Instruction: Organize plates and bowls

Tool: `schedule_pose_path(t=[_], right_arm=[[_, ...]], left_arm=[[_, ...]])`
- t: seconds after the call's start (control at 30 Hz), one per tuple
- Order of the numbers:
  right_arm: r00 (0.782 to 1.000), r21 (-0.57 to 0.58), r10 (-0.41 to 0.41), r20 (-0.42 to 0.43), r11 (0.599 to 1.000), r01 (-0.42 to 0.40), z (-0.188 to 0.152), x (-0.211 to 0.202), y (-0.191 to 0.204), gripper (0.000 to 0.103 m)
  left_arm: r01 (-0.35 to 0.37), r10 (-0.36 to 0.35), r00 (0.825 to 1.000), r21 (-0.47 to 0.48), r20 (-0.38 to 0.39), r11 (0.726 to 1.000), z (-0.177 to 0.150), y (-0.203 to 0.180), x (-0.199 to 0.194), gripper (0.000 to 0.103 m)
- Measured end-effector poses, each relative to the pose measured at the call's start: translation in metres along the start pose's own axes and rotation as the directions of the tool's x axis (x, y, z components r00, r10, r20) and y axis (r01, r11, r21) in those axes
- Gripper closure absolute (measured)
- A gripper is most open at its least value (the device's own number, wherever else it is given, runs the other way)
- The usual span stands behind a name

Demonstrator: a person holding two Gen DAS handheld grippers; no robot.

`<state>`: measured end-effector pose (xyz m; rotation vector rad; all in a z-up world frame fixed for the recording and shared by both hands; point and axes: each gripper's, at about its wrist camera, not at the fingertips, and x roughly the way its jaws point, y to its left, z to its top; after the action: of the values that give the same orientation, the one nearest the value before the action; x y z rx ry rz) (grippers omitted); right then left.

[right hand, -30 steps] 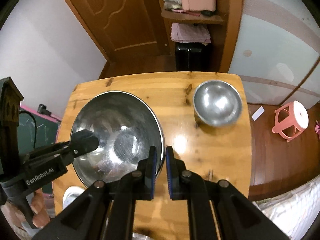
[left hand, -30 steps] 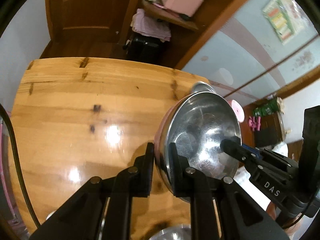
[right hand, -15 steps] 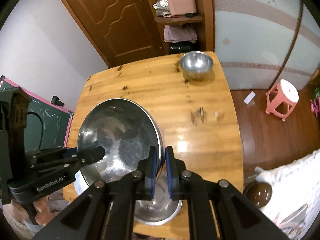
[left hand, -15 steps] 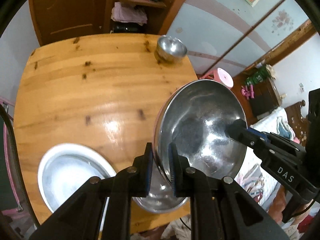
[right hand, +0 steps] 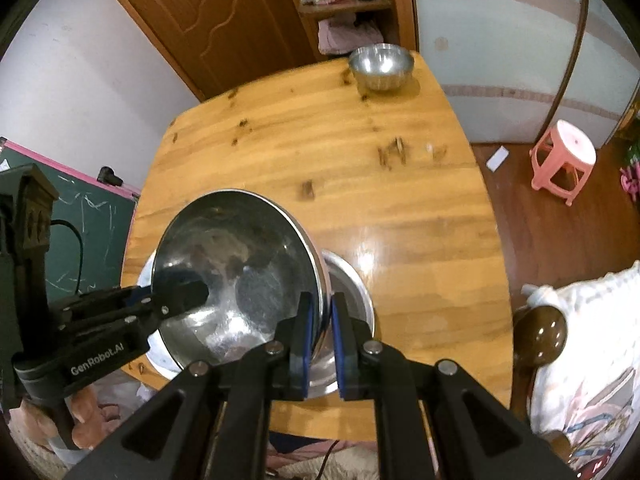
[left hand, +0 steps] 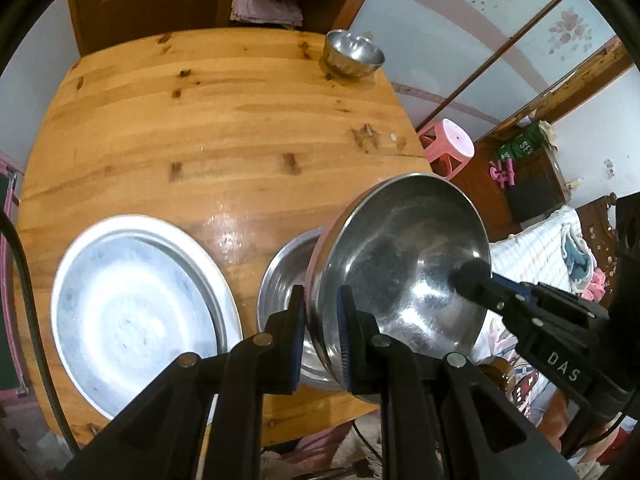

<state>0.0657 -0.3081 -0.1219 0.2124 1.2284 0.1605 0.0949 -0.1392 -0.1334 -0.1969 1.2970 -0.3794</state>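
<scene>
Both grippers hold one large steel bowl (left hand: pixel 404 264) by opposite rims, lifted and tilted above the wooden table (left hand: pixel 224 128). My left gripper (left hand: pixel 322 320) is shut on its near rim; my right gripper (right hand: pixel 320 328) is shut on the other rim, and the bowl shows in the right wrist view (right hand: pixel 236 272). Under it a second steel bowl (left hand: pixel 280 280) sits on the table, also seen in the right wrist view (right hand: pixel 352 292). A wide steel plate (left hand: pixel 136 312) lies left of that. A small steel bowl (left hand: pixel 352 54) stands at the far right corner (right hand: pixel 380 65).
A pink stool (right hand: pixel 562 158) stands on the floor right of the table. A brown chair knob (right hand: pixel 540 332) and bedding lie near the front right edge. A green chalkboard (right hand: pixel 80 216) leans at the left. A door and shelf stand behind the table.
Both grippers carried the large bowl back toward the table's near edge and higher. The plate and the second bowl came into view below; the small bowl now looks farther away.
</scene>
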Motion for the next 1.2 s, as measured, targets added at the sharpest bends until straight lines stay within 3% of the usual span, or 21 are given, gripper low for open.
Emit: schedule_pose_path(t=[0.43,0.8,0.93,1.07,1.2], right_arm=[[0.995,0.063,-0.029,-0.099,0.997,0.035,-0.03,0.058,-0.021,0.094],[0.992,0.048,-0.052,-0.116,0.997,0.058,-0.029,0.081,-0.018,0.095],[0.991,0.04,-0.063,-0.116,0.997,0.068,-0.027,0.084,-0.017,0.095],[0.991,0.042,-0.058,-0.122,0.997,0.063,-0.027,0.085,-0.017,0.094],[0.992,0.043,-0.063,-0.113,0.997,0.068,-0.025,0.084,-0.018,0.095]], left_arm=[[-0.012,0.009,0.993,-0.022,-0.116,1.0,-0.03,0.013,0.066,0.091],[-0.025,0.023,0.996,-0.031,-0.086,0.999,-0.027,0.021,0.07,0.09],[-0.027,0.026,0.997,-0.018,-0.076,0.999,-0.024,0.019,0.073,0.083],[-0.005,0.004,0.998,-0.015,-0.065,1.0,-0.021,0.016,0.073,0.067],[0.008,-0.008,0.998,0.002,-0.055,1.0,-0.021,0.013,0.071,0.061]])
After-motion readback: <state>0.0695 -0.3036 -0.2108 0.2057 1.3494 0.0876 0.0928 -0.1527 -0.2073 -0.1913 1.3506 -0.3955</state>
